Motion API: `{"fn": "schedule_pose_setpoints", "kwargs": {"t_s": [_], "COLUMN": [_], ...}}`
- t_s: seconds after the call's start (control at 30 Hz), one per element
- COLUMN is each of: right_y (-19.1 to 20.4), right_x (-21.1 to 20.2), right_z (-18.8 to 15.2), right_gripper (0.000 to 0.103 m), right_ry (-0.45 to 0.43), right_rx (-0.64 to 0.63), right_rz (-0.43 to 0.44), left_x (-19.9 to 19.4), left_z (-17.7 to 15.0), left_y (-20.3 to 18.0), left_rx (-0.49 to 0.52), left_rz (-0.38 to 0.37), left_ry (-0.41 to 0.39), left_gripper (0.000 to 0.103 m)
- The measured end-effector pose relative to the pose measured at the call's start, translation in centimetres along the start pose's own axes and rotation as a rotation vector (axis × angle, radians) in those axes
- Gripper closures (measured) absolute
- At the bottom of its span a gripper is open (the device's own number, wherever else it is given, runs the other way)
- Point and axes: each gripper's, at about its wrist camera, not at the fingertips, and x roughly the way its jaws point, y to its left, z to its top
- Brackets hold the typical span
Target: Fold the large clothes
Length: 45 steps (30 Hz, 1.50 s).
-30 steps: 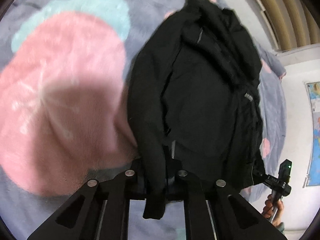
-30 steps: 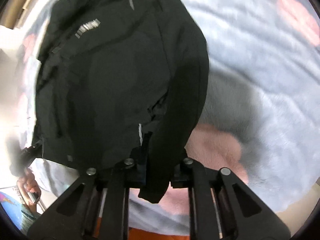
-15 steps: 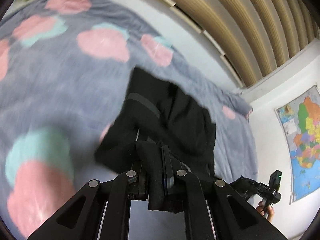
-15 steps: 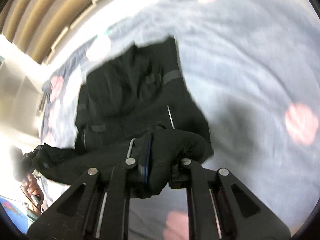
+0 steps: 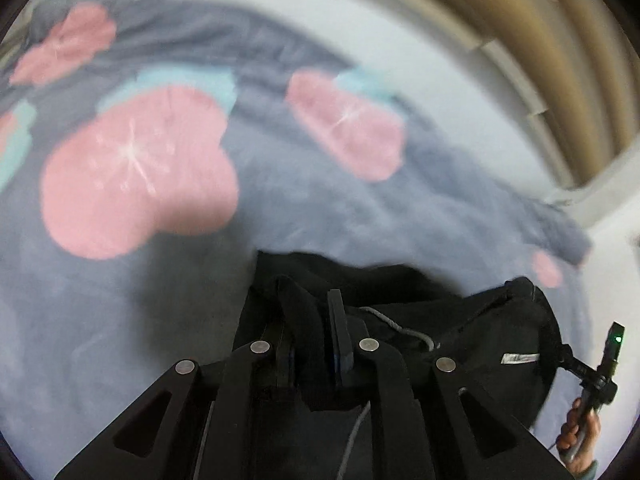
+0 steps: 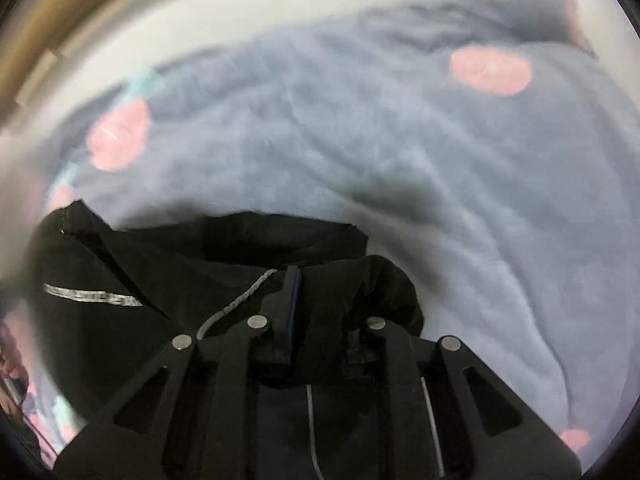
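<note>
**Black jacket pinched at two points above the bed**

The left tool [image 5: 316,332] is clenched on a bunched fold of the black jacket [image 5: 472,332], cloth wedged between its narrow-set fingers. The right tool [image 6: 320,308] grips another bunch of the same jacket [image 6: 132,280], its jaws only a little apart around the wad. The garment hangs and gathers just in front of both tools, over the grey blanket [image 5: 360,220] with pink blotches that covers the bed. Motion blur softens everything beyond the tools.

The jacket looks soft and limp, with some weight: it sags between the two holds and rumples rather than keeping any shape. A grey drawcord [image 6: 240,300] and a pale label strip [image 6: 92,294] show on its front. The fabric seems smooth enough to slide, so thick seams, the hem or the shoulder line would probably give a surer hold than a single thin layer. Holds set well apart along one edge should keep it from folding in on itself.
</note>
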Motion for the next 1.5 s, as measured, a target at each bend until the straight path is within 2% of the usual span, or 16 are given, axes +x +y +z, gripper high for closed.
{"fn": "schedule_pose_setpoints", "kwargs": {"t_s": [0.13, 0.3, 0.37, 0.5, 0.57, 0.63, 0.7, 0.77, 0.8, 0.83, 0.9, 0.97, 1.1, 1.2, 1.3, 1.5], "right_y": [-0.2, 0.1, -0.8, -3.1, -4.2, -5.2, -6.9, -7.8, -8.4, -8.5, -8.7, -8.2, -4.6, -1.9, -0.7, -1.8], "right_x": [5.5, 5.2, 4.2, 0.9, -0.8, -2.1, -3.8, -4.7, -6.0, -6.8, -8.7, -9.5, -7.9, -4.7, -2.3, -0.3], "right_z": [-1.2, -2.2, -2.1, -1.9, -2.1, -2.0, -2.4, -2.6, -2.9, -2.8, -3.0, -3.1, -2.6, -1.6, -1.0, 0.4], "right_gripper": [0.091, 0.089, 0.088, 0.079, 0.077, 0.074, 0.067, 0.053, 0.051, 0.040, 0.026, 0.025, 0.025, 0.026, 0.026, 0.025], "right_ry": [0.085, 0.064, 0.081, 0.085, 0.079, 0.082, 0.108, 0.123, 0.103, 0.086, 0.037, 0.012, -0.010, -0.025, -0.024, -0.044], "right_rx": [0.014, -0.024, 0.005, 0.072, 0.100, 0.146, 0.221, 0.280, 0.287, 0.275, 0.228, 0.179, 0.021, -0.096, -0.182, -0.195], "right_rz": [0.002, -0.023, 0.017, 0.135, 0.196, 0.263, 0.380, 0.466, 0.474, 0.449, 0.364, 0.327, 0.208, 0.120, 0.066, 0.088], "left_x": [5.7, 4.9, 3.8, -0.9, -2.5, -4.7, -6.2, -7.8, -8.6, -10.2, -12.6, -14.1, -12.5, -8.7, -4.8, -0.7], "left_z": [-1.4, -1.6, -1.4, -2.1, -2.1, -1.7, -0.8, -0.2, 0.0, 0.2, 0.5, 0.4, -0.3, -0.5, -0.3, 1.6], "left_y": [2.1, 2.6, 2.2, 0.4, 0.1, 0.8, 2.1, 4.1, 4.4, 4.8, 5.4, 5.8, 4.6, 3.7, 3.4, 4.7], "left_rx": [-0.059, -0.041, 0.000, 0.210, 0.263, 0.249, 0.172, 0.066, 0.056, 0.075, 0.104, 0.096, 0.119, 0.128, 0.119, 0.061], "left_rz": [-0.016, -0.058, -0.049, -0.002, -0.009, -0.079, -0.221, -0.393, -0.412, -0.401, -0.347, -0.311, -0.285, -0.213, -0.191, -0.189], "left_ry": [0.077, 0.083, 0.089, 0.061, 0.082, 0.107, 0.182, 0.280, 0.272, 0.239, 0.183, 0.134, 0.114, 0.132, 0.132, 0.106], "left_gripper": [0.089, 0.087, 0.086, 0.083, 0.082, 0.081, 0.074, 0.071, 0.070, 0.068, 0.051, 0.040, 0.039, 0.039, 0.039, 0.039]}}
